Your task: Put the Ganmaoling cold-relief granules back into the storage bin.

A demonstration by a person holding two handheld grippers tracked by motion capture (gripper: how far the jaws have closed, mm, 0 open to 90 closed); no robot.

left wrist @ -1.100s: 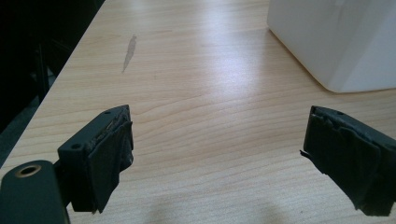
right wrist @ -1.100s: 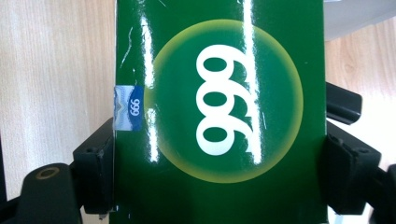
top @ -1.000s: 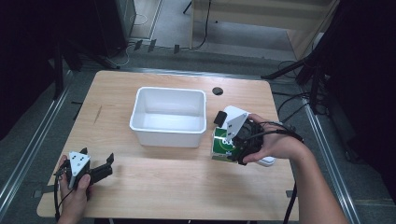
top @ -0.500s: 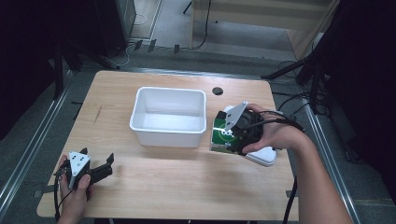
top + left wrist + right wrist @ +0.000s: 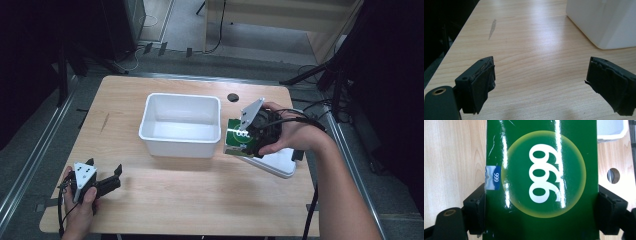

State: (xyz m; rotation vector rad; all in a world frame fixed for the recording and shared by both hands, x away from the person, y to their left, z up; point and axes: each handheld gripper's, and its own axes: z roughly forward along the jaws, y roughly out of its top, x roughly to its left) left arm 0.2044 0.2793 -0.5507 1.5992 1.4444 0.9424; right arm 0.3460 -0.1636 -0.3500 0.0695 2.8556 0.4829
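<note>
Right claw point(image 5: 537, 220) is clamped on a green box point(image 5: 541, 177) beside the white tub point(image 5: 181, 125). Left claw point(image 5: 541, 85) rests apart, empty, on the bench point(image 5: 200, 200).

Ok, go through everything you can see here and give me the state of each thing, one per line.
Green box: clamped between the right gripper's jaws, lifted beside the bin.
White bin: upright, empty.
White lid: lying flat on the table.
Right gripper: shut on the box.
Left gripper: open, holding nothing.
</note>
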